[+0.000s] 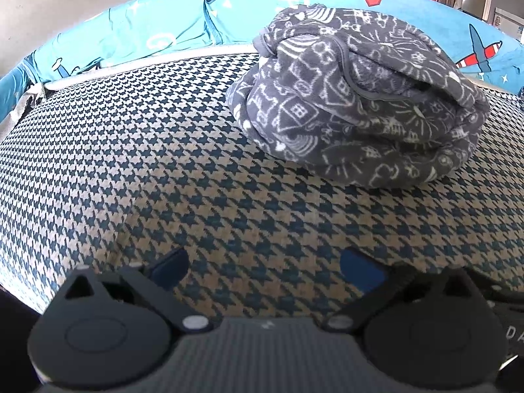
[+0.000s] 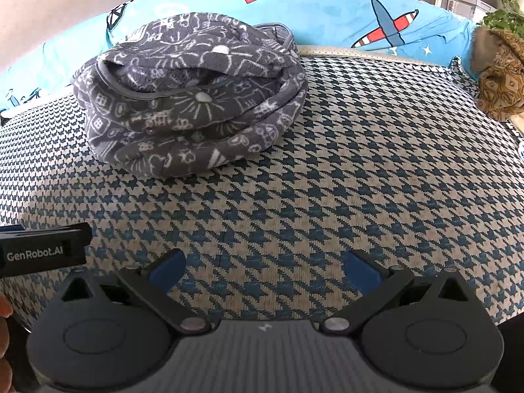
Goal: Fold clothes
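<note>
Down low over the houndstooth surface (image 1: 163, 163), left gripper (image 1: 265, 270) and right gripper (image 2: 263, 270) both sit spread wide, holding nothing. Further back, the grey patterned fleece garment (image 2: 190, 98) lies bundled up, near the blue airplane-print cushion (image 2: 344, 13).

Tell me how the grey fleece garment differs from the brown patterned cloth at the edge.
The grey fleece garment bears white doodle prints; the brown patterned cloth has gold-brown motifs. The grey one sits folded in layers on the houndstooth cover; the brown one lies crumpled at its far right edge. Neither is held.
</note>
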Demonstrator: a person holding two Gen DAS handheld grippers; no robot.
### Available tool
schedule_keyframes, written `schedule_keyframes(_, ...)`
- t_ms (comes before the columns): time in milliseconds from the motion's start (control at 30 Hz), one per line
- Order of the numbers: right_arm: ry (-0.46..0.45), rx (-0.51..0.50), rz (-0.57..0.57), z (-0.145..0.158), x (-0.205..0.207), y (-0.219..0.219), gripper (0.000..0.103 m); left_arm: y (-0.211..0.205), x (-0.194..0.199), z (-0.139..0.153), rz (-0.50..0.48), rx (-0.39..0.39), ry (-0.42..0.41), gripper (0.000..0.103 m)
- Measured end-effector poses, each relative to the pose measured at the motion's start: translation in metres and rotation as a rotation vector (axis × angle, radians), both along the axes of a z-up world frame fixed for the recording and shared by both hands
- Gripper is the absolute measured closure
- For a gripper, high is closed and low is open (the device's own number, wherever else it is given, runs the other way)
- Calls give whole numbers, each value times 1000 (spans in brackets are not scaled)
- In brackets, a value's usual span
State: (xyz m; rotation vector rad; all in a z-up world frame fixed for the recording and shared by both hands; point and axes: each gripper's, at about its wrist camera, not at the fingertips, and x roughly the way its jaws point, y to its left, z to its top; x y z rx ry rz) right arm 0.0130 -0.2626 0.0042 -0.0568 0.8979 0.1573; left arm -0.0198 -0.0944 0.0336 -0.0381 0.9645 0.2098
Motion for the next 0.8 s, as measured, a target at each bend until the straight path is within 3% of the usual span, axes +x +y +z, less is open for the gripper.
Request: schedule_keyframes(800, 0, -11, 18, 0, -1, 0, 0, 14, 11, -4, -12, -8, 1, 0)
